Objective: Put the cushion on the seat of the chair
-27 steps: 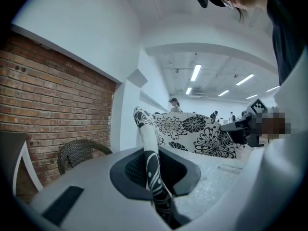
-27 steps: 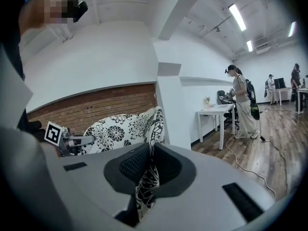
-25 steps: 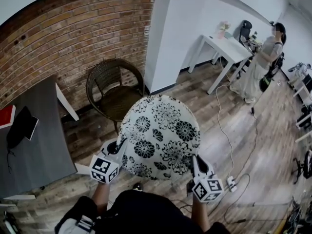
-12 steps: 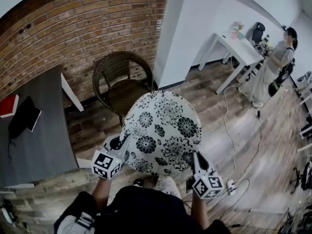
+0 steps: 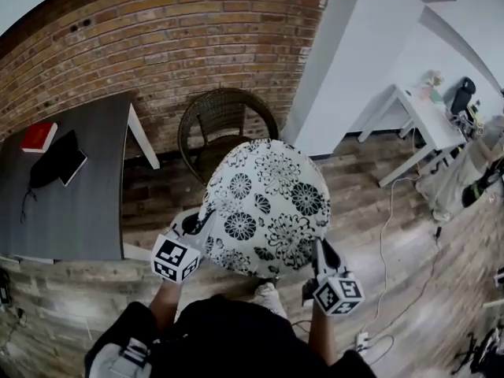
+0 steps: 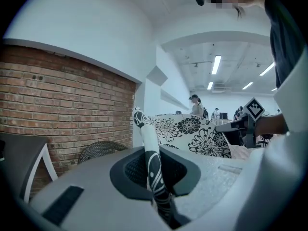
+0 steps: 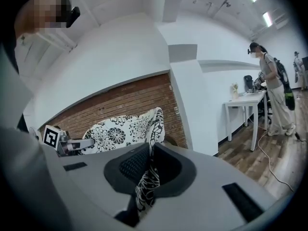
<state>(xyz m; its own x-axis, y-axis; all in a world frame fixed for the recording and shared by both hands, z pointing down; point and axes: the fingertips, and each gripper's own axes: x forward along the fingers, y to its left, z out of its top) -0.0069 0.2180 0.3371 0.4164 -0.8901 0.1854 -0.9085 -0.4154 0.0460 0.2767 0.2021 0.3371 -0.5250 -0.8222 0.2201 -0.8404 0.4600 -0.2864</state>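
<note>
- Left tool (image 5: pixel 197 225): jaws pinched on the near-left edge of the round black-and-white floral cushion (image 5: pixel 264 207).
- Right tool (image 5: pixel 321 252): jaws pinched on the cushion's near-right edge.
- Cushion hangs between both tools, just near of the wicker chair (image 5: pixel 224 120); seat partly hidden.
- Chair stands against the brick wall (image 5: pixel 157 46), with a grey counter (image 5: pixel 71 203) to its left.

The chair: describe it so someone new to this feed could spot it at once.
Find the brick wall across the top of the head view. The chair stands in front of it, between the grey table and the white pillar, just beyond the flowered cushion. It is the only dark woven seat with a rounded back.
</note>
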